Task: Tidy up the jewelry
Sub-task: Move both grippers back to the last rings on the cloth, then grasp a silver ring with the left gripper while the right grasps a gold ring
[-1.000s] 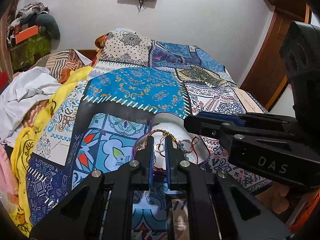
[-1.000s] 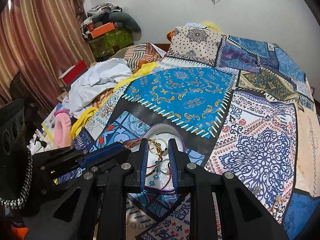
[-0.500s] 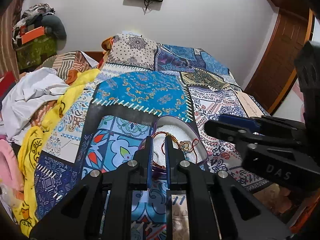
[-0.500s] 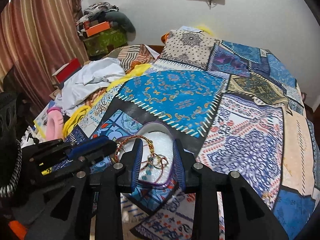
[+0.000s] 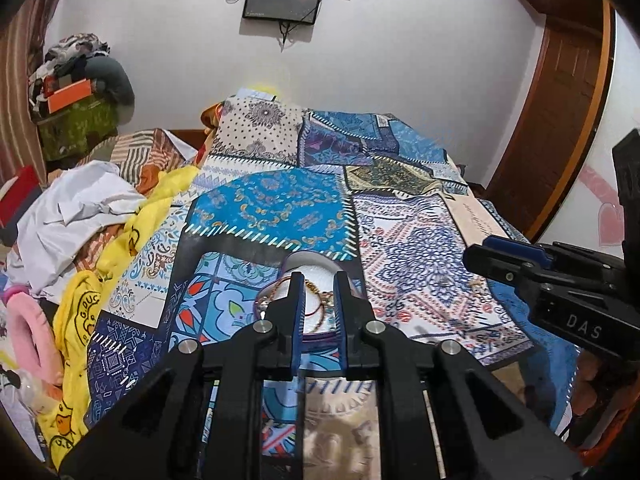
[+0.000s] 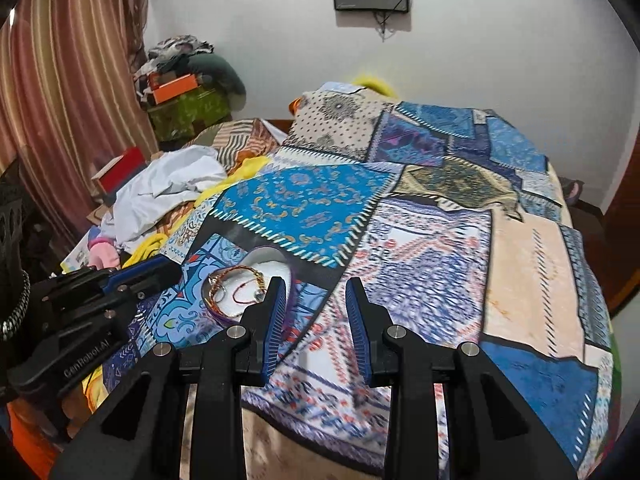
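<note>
Patchwork blue quilted bedspread (image 6: 400, 248) carries a white foam-lined oval tray (image 6: 276, 268) of tangled gold-and-red bracelets (image 6: 236, 288); your left gripper (image 5: 318, 280) gapes narrowly and holds nothing, while your right gripper (image 6: 316, 284), at the tray's 3 o'clock, is spread wide and holds nothing.

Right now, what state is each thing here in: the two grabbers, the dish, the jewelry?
Left gripper: slightly open, empty, over the dish.
Right gripper: open wide, empty, beside the dish.
Dish: uncovered, resting on the bedspread.
Jewelry: piled inside the dish.
</note>
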The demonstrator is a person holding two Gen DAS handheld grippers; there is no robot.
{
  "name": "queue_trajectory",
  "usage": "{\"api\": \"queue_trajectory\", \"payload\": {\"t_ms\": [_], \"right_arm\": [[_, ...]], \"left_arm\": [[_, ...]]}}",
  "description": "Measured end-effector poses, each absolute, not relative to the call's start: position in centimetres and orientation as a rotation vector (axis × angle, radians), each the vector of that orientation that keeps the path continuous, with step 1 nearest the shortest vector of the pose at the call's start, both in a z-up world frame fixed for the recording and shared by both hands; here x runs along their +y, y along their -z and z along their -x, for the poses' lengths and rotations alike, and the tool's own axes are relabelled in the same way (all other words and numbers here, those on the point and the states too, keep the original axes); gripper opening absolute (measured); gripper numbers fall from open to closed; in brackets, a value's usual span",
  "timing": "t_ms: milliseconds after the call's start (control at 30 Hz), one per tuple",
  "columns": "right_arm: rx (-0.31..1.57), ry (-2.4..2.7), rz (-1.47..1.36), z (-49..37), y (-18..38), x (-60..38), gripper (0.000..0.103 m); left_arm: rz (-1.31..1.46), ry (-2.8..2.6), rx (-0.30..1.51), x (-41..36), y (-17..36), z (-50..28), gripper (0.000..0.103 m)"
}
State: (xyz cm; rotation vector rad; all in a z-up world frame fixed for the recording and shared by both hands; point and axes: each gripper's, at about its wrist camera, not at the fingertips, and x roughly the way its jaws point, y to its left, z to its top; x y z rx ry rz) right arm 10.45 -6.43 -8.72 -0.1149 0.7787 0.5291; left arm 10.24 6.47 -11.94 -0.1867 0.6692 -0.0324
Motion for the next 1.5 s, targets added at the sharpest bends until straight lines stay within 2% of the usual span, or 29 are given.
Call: {"api": "queue_trajectory", "payload": {"t_ms": [400, 500, 867, 1333, 1367, 1467, 1500], "right_arm": [[0.783, -0.45, 0.065, -10.2, 9.3, -12.2, 0.031], [0.801, -0.426, 0.054, -10.5, 10.1, -13.9, 0.036], [0.869, -0.382, 0.018, -12.4, 13.2, -17.3, 0.036], [0.915, -0.502, 0.094, -13.6, 15.9, -14.9, 0.036], [0.907, -0.499, 0.101, -13.6, 15.9, -14.8, 0.035], [0.892, -0.505, 0.112, -13.4, 16.0, -14.8, 0.017], [0.891, -0.508, 0.106, -13.4, 16.0, -14.9, 0.017]], "left_arm": [[0.154, 0.06, 0.702, 2.2, 11.6, -11.5, 0.022], [0.147, 0.075, 0.728, 1.1, 12.3, -12.2, 0.022], [0.121, 0.128, 0.823, -2.4, 15.4, -15.2, 0.022], [0.115, 0.178, 0.858, -4.0, 17.0, -17.7, 0.022], [0.117, 0.184, 0.859, -4.2, 17.1, -17.8, 0.022], [0.128, 0.208, 0.864, -4.8, 17.2, -18.3, 0.022], [0.131, 0.215, 0.865, -4.9, 17.3, -18.4, 0.022]]}}
